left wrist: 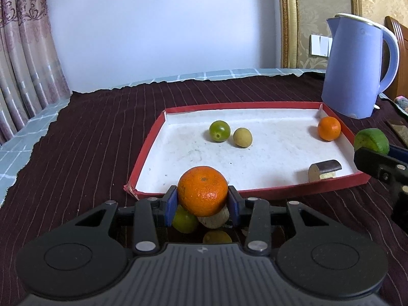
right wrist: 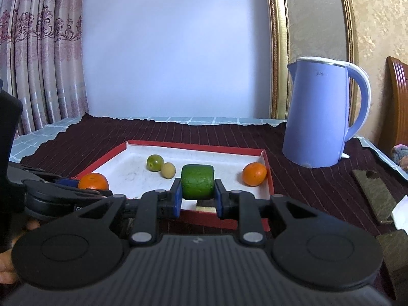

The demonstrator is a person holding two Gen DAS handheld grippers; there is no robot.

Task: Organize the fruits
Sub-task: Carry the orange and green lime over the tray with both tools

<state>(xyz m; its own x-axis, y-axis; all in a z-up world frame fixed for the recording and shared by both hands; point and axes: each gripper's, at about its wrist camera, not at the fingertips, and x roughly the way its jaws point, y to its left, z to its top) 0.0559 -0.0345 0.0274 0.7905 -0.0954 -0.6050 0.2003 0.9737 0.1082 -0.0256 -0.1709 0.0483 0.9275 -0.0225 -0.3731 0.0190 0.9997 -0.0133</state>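
My left gripper (left wrist: pixel 202 201) is shut on an orange mandarin (left wrist: pixel 202 190), held just before the near edge of the red-rimmed white tray (left wrist: pixel 255 193). Below it lie a green fruit (left wrist: pixel 184 220), a tan fruit (left wrist: pixel 214 219) and a yellow one (left wrist: pixel 216 237) on the cloth. My right gripper (right wrist: pixel 198 199) is shut on a green lime (right wrist: pixel 198 181) above the tray's near right edge (right wrist: pixel 255 223). In the tray lie a small green fruit (left wrist: pixel 219 130), a pale yellow fruit (left wrist: pixel 242 137) and a small orange (left wrist: pixel 329 128).
A blue electric kettle (right wrist: pixel 321 112) stands behind the tray's right corner. A dark metal cylinder (left wrist: pixel 323 169) lies in the tray's near right corner. A dark maroon striped cloth (left wrist: pixel 97 132) covers the table. Flat brown pieces (right wrist: pixel 374 196) lie at the right.
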